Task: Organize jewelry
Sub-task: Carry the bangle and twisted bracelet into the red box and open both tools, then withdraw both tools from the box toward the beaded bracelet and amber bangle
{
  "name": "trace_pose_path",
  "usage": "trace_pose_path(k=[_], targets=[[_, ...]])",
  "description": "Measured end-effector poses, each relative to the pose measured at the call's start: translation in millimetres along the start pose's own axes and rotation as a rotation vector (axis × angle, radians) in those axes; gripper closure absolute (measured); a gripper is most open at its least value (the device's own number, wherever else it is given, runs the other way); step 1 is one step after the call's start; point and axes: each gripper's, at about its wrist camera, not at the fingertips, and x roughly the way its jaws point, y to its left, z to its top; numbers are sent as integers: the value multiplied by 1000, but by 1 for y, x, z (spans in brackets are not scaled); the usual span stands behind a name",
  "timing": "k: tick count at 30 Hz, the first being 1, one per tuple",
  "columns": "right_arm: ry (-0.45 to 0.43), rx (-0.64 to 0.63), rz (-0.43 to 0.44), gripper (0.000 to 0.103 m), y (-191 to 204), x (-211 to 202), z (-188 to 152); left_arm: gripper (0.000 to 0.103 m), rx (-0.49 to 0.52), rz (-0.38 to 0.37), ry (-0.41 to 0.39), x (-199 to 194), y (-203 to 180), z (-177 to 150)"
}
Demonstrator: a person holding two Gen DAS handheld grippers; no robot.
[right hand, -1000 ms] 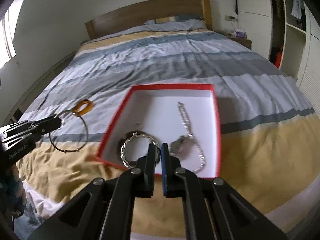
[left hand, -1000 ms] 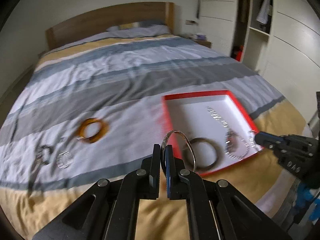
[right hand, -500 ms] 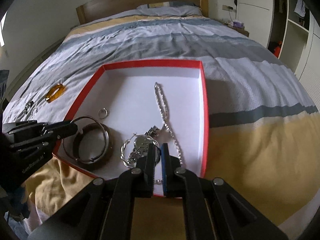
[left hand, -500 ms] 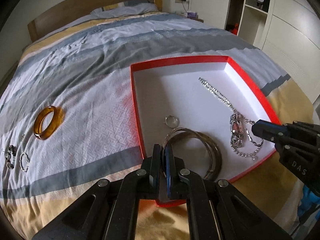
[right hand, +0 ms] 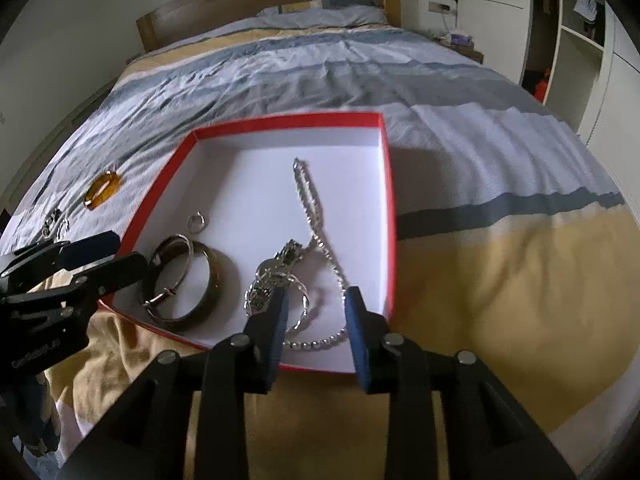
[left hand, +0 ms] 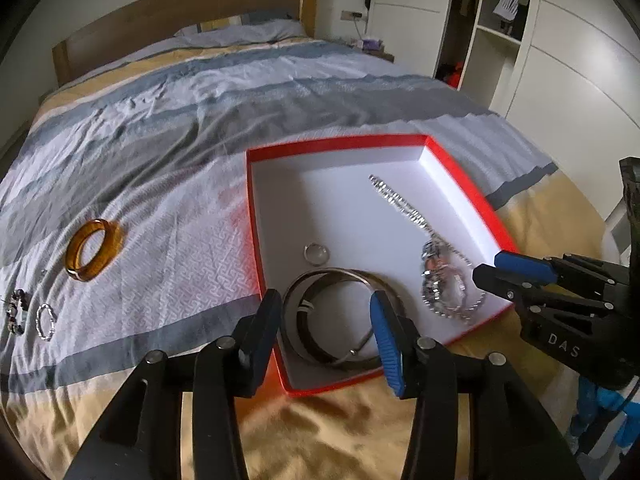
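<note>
A: Left gripper (left hand: 325,312) pose?
B: Tilted down steeply over the near left corner of the red box (left hand: 472,184) on the bed (left hand: 200,120). Jaws parted, have just been opening. Nothing pinched. The thin silver bangle (left hand: 362,280) lies in the box under the gap, on top of the dark bangle (left hand: 304,344).

A: Touching the pads?
B: No, the pads look clear of it. In the right wrist view the left fingertips (right hand: 120,268) sit at the box's left rim, just beside the bangles.

A: Right gripper (right hand: 316,312)?
B: Same downward tilt, over the box's near edge. Jaws partly apart, also have just been opening. Twisted silver hoop (right hand: 300,300) and bead chain (right hand: 320,344) lie between them on the box floor, not clamped. Left finger hides part of the hoop.

A: Anything else in the box?
B: Watch (right hand: 276,276) beside the hoop, long chain (right hand: 308,200) running toward the far wall, small ring (right hand: 198,222) left of centre.

A: Outside the box?
B: Amber bangle (left hand: 93,249) well left of the box on the cover. Two small pieces (left hand: 32,316) further left, near the bed's edge; too small to tell what kind.

A: Hands in view?
B: No, only the grippers.
</note>
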Motion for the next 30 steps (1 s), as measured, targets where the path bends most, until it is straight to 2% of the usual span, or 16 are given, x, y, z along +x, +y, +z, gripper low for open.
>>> trace_pose_path(k=[6, 10, 13, 16, 21, 30], targets=[[-45, 14, -5, 75, 1, -32, 1, 50, -22, 6, -50, -40, 6, -5], [-82, 24, 4, 75, 6, -58, -2, 49, -40, 29, -47, -64, 16, -22], [-104, 31, 14, 75, 11, -78, -7, 47, -49, 63, -42, -86, 26, -41], [-116, 38, 29, 75, 18, -94, -15, 39, -69, 99, -33, -104, 37, -61], [-124, 34, 52, 75, 33, -118, -30, 39, -107, 162, -37, -143, 57, -97], [-159, -19, 93, 75, 74, -160, -46, 38, -250, 263, -84, -212, 107, -159]])
